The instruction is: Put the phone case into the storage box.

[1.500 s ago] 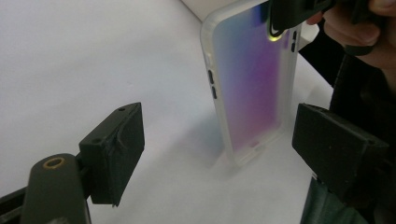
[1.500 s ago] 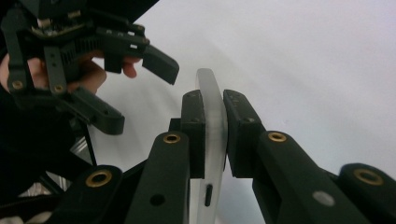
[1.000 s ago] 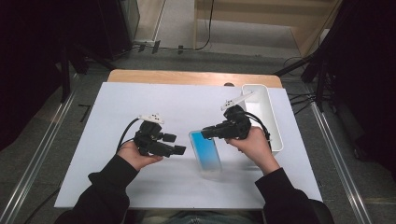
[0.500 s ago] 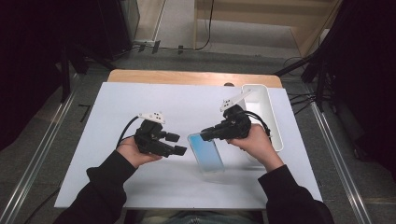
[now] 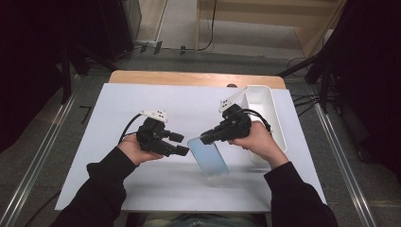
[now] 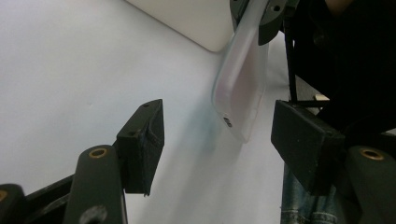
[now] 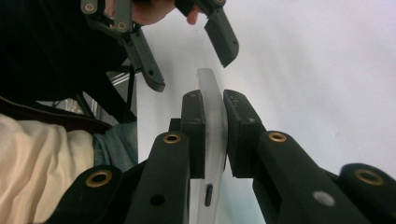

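The translucent phone case (image 5: 208,156) is held tilted above the white table (image 5: 118,104), clamped at one edge by the right gripper (image 5: 204,140), and could be knocked loose if the left gripper (image 5: 185,150), just narrowing but unclamped, is closed off-centre.
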A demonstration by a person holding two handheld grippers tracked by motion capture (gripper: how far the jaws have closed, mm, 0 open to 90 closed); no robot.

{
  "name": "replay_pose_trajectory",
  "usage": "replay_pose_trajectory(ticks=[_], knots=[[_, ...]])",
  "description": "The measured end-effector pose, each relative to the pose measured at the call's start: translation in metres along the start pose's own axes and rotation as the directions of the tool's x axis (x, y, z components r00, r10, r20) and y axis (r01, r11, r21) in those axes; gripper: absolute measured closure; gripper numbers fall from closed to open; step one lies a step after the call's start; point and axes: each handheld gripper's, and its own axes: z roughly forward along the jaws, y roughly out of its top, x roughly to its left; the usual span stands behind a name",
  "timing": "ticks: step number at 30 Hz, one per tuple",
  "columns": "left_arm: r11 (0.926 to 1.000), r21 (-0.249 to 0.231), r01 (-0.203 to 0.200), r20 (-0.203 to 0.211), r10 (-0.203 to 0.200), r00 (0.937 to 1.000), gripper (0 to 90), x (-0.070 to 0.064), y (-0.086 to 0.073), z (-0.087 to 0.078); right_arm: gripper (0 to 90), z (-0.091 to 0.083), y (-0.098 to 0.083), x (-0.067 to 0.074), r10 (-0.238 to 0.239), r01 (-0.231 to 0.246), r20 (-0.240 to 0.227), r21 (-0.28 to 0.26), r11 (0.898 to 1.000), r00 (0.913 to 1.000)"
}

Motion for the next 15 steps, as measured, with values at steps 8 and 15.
replay_pose_trajectory(ticks=[8, 15], knots=[[0.9999, 0.011, -0.004, 0.019, 0.004, 0.9998, 37.5, 0.0040, 0.0052, 0.0007, 77.5, 0.0020, 0.0024, -0.0014, -0.033, 0.033, -0.008, 0.005, 0.999, 0.9994], [0.9996, 0.020, -0.019, 0.039, 0.018, 0.9991, 42.7, 0.0061, 0.0092, 0.0010, 77.5, 0.0023, 0.0048, -0.0016, -0.044, 0.044, -0.023, 0.005, 0.999, 0.9988]])
